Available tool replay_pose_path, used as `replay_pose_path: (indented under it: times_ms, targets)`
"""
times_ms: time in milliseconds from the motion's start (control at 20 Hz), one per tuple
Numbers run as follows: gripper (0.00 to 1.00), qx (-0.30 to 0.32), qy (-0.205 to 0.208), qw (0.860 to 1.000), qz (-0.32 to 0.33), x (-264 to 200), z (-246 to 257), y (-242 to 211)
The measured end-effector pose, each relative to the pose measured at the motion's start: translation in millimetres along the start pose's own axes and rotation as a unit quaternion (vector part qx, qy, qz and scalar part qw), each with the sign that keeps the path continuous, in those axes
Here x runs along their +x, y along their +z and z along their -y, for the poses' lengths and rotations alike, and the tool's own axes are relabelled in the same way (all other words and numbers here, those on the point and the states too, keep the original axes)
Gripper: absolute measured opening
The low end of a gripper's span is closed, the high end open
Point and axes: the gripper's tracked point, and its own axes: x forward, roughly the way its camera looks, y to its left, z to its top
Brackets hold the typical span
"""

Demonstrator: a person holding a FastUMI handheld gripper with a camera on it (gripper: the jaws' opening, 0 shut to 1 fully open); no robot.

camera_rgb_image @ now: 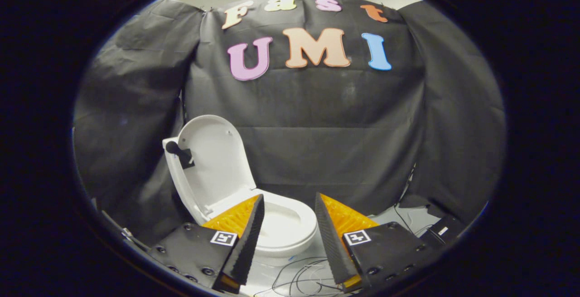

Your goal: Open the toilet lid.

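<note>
lid (210,161) stood upright behind the bowl (283,224), so your gripper (287,204) hung back, fingers wide and holding nothing.

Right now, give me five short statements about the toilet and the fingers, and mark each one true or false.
1. The toilet lid stands raised, tilted back from the bowl. True.
2. The gripper is shut on the lid. False: its fingers are apart, holding nothing, and the lid lies beyond them.
3. The seat is lifted up with the lid. False: it lies flat on the bowl, just ahead of the fingers.
4. Loose cables lie on the floor between the fingers. True.
5. A red towel hangs over the lid. False: only a small dark handle sticks out from its edge.
</note>
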Motion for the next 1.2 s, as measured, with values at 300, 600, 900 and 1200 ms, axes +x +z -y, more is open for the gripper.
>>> replay_pose_path:
  times_ms: [300, 600, 900, 1200]
  targets:
    - [0.72, 0.001, -0.001, 0.998, 0.057, -17, 0, 18]
    - [0.76, 0.001, -0.004, 0.999, 0.041, -19, 2, 11]
    - [0.92, 0.000, -0.004, 0.999, 0.043, -20, 1, 13]
    - [0.98, 0.000, -0.005, 0.999, 0.042, -20, 1, 13]
